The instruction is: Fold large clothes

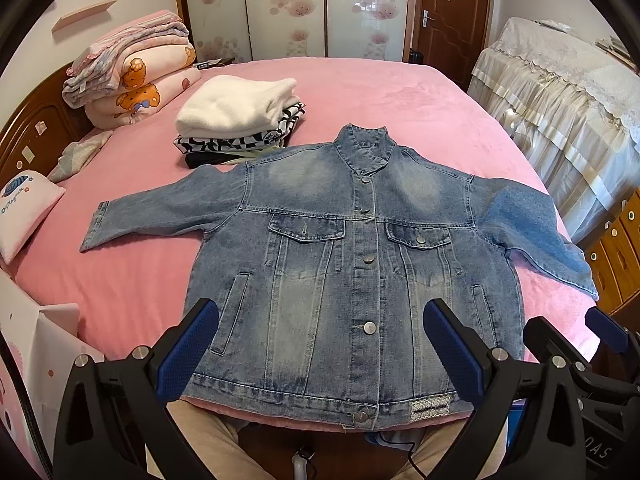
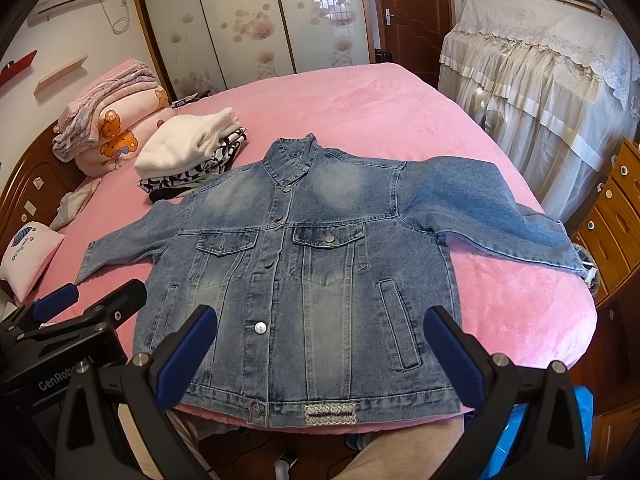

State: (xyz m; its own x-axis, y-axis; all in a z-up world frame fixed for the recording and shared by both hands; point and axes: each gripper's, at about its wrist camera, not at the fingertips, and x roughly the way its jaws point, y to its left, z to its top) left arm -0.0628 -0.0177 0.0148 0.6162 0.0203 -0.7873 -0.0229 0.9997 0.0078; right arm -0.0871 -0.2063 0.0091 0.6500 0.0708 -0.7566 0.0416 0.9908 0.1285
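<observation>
Both grippers, left and right, fingers spread, hover above the jacket, right cuff cut off.

Left wrist view: looked forward from the bed's near edge, close above the denim jacket's hem. Right wrist view: alongside, offset rightward. Shared: jacket, bed, wardrobe doors.

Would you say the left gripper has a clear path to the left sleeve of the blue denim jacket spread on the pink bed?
Probably yes: the left gripper is open, holding nothing, and the sleeve lies flat and uncovered on the bed.
</observation>
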